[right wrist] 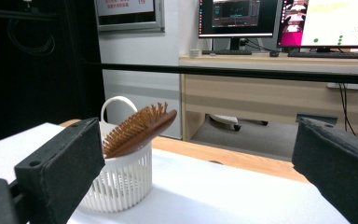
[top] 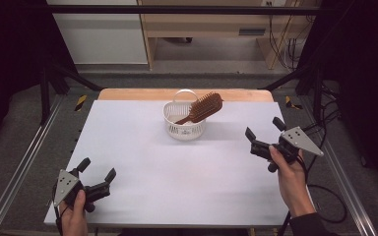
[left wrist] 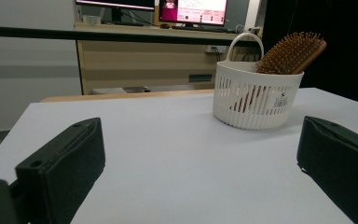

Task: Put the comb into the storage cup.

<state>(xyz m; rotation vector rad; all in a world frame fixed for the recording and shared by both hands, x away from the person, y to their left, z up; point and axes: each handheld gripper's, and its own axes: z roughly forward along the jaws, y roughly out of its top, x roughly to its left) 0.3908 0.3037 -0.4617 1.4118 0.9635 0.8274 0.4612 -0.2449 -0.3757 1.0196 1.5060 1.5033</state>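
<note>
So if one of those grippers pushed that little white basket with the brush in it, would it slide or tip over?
The basket looks like thin slotted plastic, so probably light and easy to slide. The wooden hairbrush leans out over its rim, so a high push might tip it that way. A low push seems safer.

a white table with a wooden strip along its far edge is seen. a white slotted basket is set directly on it, toward the far side near the middle, and a wooden hairbrush is held in it, tilted.
</note>
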